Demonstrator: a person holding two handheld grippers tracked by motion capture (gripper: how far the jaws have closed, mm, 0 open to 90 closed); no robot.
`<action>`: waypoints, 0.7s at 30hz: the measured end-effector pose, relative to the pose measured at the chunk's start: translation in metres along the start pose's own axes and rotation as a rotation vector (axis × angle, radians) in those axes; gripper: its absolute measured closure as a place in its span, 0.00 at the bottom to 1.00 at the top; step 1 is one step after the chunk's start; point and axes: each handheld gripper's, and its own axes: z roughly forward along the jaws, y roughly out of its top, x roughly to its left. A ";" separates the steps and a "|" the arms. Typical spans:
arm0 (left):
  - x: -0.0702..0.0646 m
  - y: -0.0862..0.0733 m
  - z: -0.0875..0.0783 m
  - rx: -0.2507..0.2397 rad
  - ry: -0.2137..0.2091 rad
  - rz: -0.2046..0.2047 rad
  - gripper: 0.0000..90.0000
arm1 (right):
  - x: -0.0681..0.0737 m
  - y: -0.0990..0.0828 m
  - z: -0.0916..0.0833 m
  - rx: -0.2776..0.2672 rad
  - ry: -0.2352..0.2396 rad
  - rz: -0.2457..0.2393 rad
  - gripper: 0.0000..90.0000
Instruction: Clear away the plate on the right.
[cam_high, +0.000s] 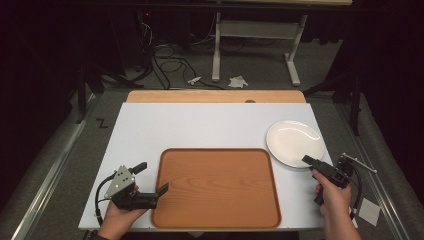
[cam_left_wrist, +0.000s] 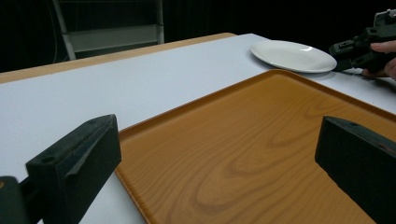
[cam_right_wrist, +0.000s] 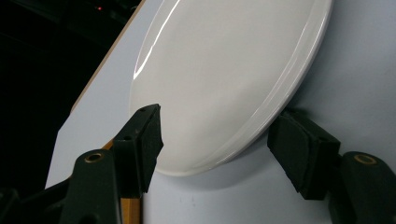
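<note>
A white plate (cam_high: 295, 142) lies at the right of the white table (cam_high: 200, 125), just beyond the far right corner of a brown wooden tray (cam_high: 215, 151). My right gripper (cam_high: 306, 160) reaches the plate's near rim. In the right gripper view the plate (cam_right_wrist: 224, 70) has its rim between the jaws of the right gripper (cam_right_wrist: 219, 130), one above it and one below, and I see no firm pinch. My left gripper (cam_high: 155, 176) is held at the tray's left edge, open. Its jaws (cam_left_wrist: 215, 140) stand wide apart over the tray (cam_left_wrist: 196, 107) with nothing between them.
A wooden strip (cam_high: 215, 96) runs along the table's far edge. Beyond it on the floor are cables (cam_high: 170, 60), paper scraps (cam_high: 237, 81) and the white legs of another table (cam_high: 216, 55). The left gripper view shows the plate (cam_left_wrist: 292, 55) and right gripper (cam_left_wrist: 338, 49) far off.
</note>
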 end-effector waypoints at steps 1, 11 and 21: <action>0.000 0.000 0.000 0.001 -0.002 0.000 0.01 | 0.001 -0.001 0.000 -0.001 -0.014 -0.002 0.45; 0.002 -0.001 -0.001 0.001 0.001 -0.011 0.01 | -0.006 0.005 -0.002 -0.020 -0.030 0.078 0.56; 0.001 -0.001 -0.002 0.000 0.005 -0.008 0.01 | -0.009 0.006 0.001 -0.017 -0.071 0.045 0.78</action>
